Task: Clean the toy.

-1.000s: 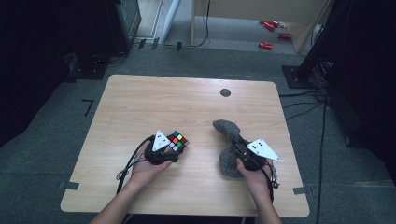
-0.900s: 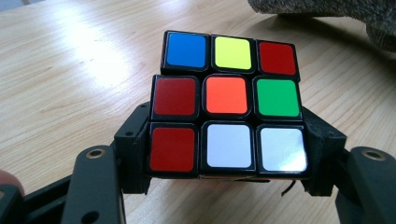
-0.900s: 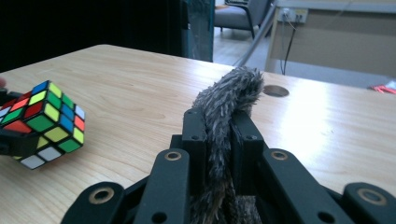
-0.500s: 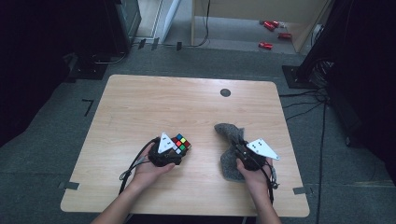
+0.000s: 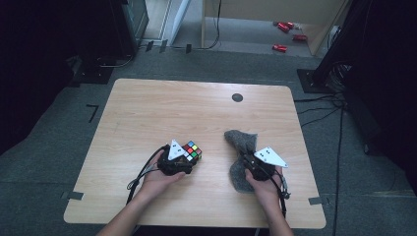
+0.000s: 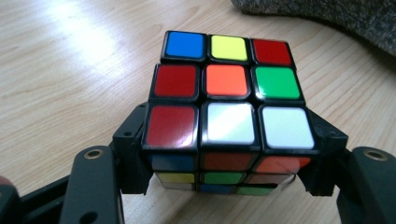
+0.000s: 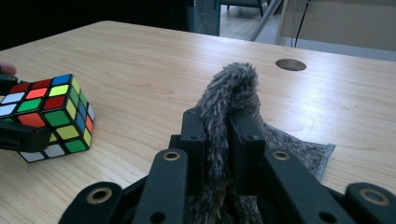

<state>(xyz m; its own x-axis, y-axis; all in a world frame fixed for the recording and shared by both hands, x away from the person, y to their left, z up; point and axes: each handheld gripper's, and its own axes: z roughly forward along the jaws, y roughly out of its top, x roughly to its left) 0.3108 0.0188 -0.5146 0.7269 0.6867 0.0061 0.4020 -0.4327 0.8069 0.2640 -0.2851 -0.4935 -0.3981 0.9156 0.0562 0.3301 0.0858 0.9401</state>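
Note:
A scrambled colour cube [image 5: 192, 152] [image 6: 227, 91] [image 7: 49, 115] is held just above the wooden table [image 5: 162, 110], and my left gripper [image 5: 183, 161] [image 6: 229, 158] is shut on its lower layers, one jaw on each side. A grey fuzzy cloth [image 5: 242, 143] [image 7: 229, 100] lies at the right of the table. A fold of it rises between the jaws of my right gripper [image 5: 250, 160] [image 7: 217, 128], which is shut on the cloth. The two hands are side by side near the table's front edge.
A round dark cable hole [image 5: 237, 97] [image 7: 290, 64] sits near the table's far edge. Black cables [image 5: 142, 174] trail from both grippers toward the front edge. Dark stands and red items [image 5: 280, 47] are on the floor beyond the table.
The left hand and the cube have shifted slightly to the right. The right hand and the cloth are about where they were.

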